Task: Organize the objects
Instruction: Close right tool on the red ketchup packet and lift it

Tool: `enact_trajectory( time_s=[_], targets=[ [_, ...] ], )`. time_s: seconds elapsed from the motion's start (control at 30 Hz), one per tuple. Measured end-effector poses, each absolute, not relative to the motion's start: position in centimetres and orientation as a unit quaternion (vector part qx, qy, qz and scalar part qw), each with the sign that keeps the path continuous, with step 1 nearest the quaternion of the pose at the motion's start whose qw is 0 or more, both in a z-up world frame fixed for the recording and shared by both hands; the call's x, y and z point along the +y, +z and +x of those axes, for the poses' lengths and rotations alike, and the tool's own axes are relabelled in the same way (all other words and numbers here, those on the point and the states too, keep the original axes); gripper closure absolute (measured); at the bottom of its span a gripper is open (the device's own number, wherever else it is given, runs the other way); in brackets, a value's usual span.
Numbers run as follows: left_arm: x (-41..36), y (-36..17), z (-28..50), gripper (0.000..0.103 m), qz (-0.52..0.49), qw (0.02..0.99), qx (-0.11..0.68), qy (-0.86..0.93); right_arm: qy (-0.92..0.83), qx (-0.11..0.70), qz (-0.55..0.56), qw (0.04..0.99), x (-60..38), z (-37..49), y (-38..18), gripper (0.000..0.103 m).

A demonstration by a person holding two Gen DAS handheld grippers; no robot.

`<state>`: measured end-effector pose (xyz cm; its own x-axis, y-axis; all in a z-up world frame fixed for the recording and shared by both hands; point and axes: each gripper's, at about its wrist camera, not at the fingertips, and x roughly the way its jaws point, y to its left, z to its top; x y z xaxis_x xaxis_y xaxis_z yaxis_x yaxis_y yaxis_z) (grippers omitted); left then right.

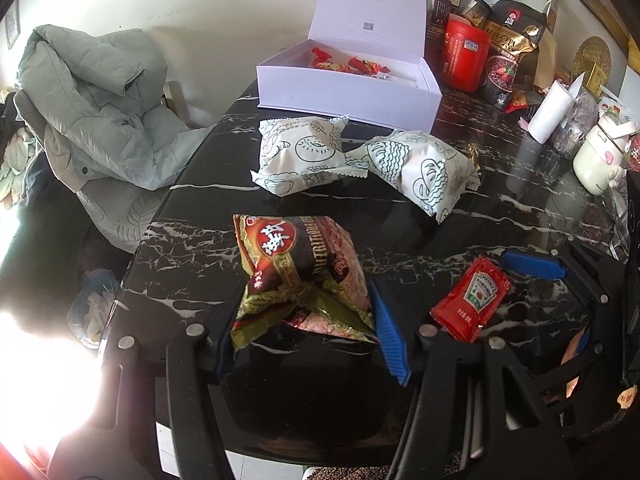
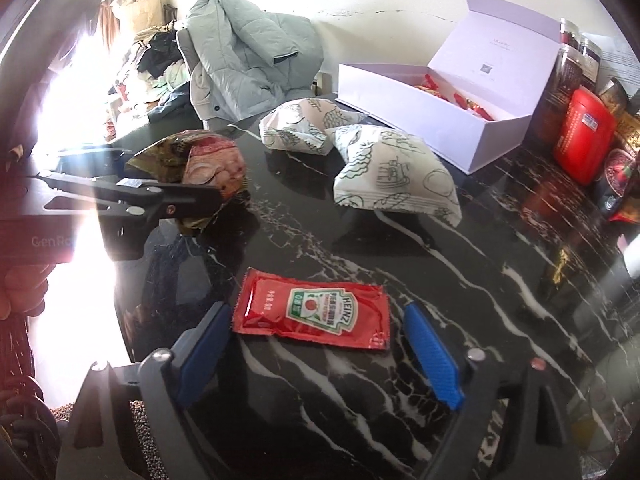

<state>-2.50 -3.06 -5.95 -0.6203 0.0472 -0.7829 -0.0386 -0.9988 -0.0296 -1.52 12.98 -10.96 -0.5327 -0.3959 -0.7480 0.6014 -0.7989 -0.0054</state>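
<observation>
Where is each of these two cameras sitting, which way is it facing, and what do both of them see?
Left wrist: on the left gripper, facing down across the black marble table toward the white box; its fingers clamp a snack packet.
Right wrist: on the right gripper, facing the ketchup sachet between its open fingers; the left gripper shows at left.
Shared: packet, sachet, two white patterned packets, box, grey jacket.
</observation>
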Motion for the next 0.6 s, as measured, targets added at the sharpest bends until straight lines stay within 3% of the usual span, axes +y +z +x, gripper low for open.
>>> enact_trajectory(
  time_s=[0.17,0.6],
  targets=[
    [-3.0,-6.0,-2.7,0.046,-0.435,0.026,-0.008,0.9,-0.869,0.124,0.387,0.283,14.2,-1.4,-12.0,0.029],
    [-3.0,-5.9,-2.9,0.046,-0.439,0.035,-0.03,0.897,-0.869,0.083,0.388,0.296,17.1,0.5,-13.2,0.037]
  ],
)
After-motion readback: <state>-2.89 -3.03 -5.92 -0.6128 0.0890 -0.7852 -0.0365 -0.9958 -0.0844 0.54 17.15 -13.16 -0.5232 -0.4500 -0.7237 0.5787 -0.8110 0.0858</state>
